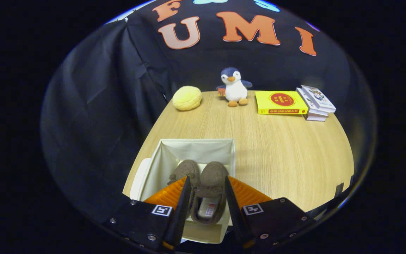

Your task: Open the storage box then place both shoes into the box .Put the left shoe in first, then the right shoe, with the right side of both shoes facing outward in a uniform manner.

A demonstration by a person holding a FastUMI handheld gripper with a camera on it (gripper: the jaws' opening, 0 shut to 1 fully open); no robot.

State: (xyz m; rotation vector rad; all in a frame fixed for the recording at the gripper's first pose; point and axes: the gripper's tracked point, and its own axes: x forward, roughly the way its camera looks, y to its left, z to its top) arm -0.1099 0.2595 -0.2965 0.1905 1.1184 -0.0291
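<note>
Both brown shoes point(199, 176) lie side by side in the open storage box point(196, 148) on the surface point(277, 148), the claw point(207, 201) released astride the nearer shoe point(208, 197); lift straight up without snagging it.

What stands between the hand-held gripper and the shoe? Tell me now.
Nothing visible. The hand-held gripper is open with its fingers straddling the right-hand shoe, which already sits in the storage box beside the other shoe.
</note>
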